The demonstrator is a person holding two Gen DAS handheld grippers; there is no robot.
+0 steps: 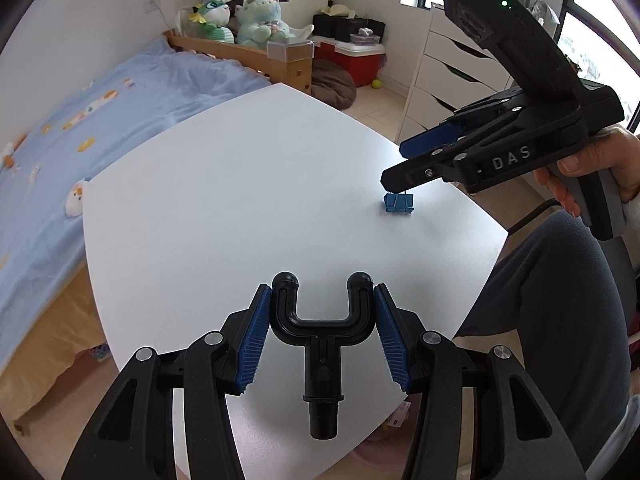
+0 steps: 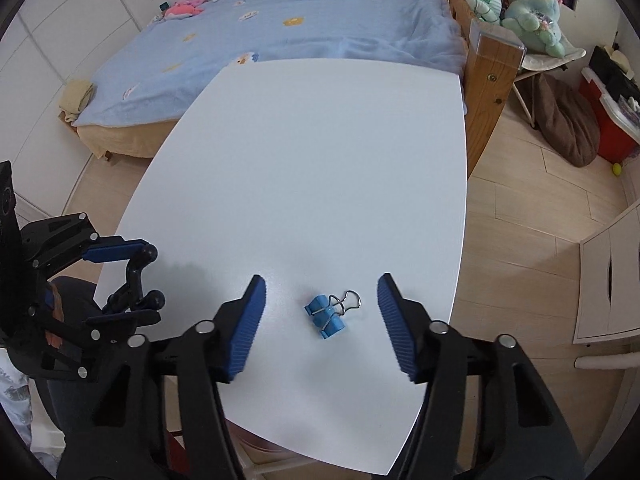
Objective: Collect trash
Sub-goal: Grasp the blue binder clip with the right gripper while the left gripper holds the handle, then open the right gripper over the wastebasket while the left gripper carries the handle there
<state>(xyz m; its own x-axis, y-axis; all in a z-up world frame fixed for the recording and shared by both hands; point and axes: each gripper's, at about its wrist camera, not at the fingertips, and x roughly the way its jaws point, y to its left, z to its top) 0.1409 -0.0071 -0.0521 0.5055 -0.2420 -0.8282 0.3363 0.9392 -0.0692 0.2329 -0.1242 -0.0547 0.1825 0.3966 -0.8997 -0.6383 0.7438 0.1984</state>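
Left wrist view: the left gripper [image 1: 324, 316] is clamped on a black Y-shaped plastic piece [image 1: 323, 344], pads pressing its two prongs, above the white table [image 1: 240, 184]. Across the table, the right gripper [image 1: 394, 168] hangs just above a blue binder clip [image 1: 398, 203].

Right wrist view: the right gripper [image 2: 322, 312] straddles the binder clip [image 2: 325, 317] on the table [image 2: 320, 152], jaws apart, pads clear of it.
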